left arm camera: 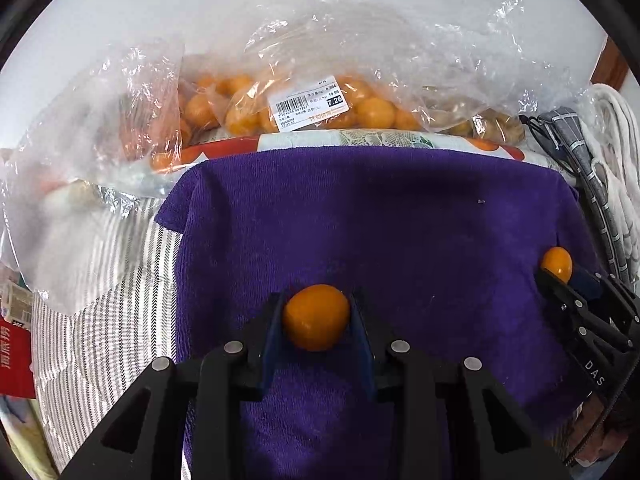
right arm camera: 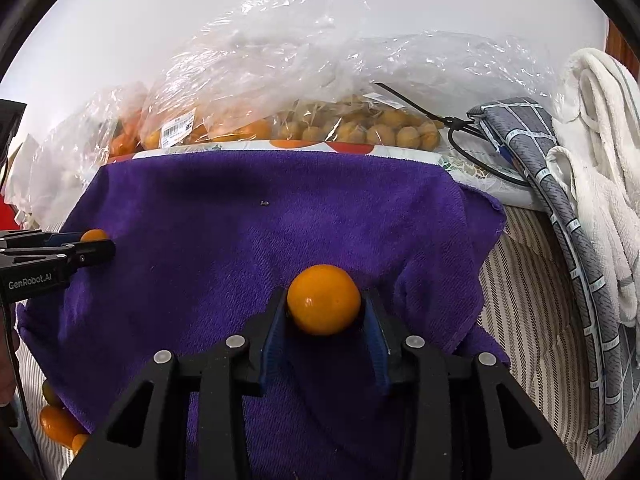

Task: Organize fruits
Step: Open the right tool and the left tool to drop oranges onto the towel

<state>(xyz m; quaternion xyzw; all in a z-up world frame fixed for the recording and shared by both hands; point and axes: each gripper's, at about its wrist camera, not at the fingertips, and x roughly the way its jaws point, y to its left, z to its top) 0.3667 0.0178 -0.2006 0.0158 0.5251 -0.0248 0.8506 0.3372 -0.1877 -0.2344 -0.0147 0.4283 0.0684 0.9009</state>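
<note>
My left gripper (left arm camera: 317, 312) is shut on a small orange kumquat (left arm camera: 316, 317) above the purple towel (left arm camera: 380, 216). My right gripper (right arm camera: 323, 304) is shut on another kumquat (right arm camera: 323, 299) over the same towel (right arm camera: 240, 216). Each gripper shows in the other's view: the right one (left arm camera: 560, 276) at the towel's right edge with its kumquat (left arm camera: 557, 262), the left one (right arm camera: 100, 246) at the towel's left edge with its kumquat (right arm camera: 94, 235). Behind the towel lie clear plastic bags of kumquats (left arm camera: 248, 108) and of tan round fruits (right arm camera: 384, 128).
A patterned tray rim (right arm camera: 280, 145) runs behind the towel. A grey grid-pattern cloth (right arm camera: 568, 216) and a white towel (right arm camera: 600, 152) lie at the right. A striped cloth (left arm camera: 104, 304) lies under everything. Loose kumquats (right arm camera: 56, 424) sit at the towel's lower left. A red packet (left arm camera: 14, 360) is far left.
</note>
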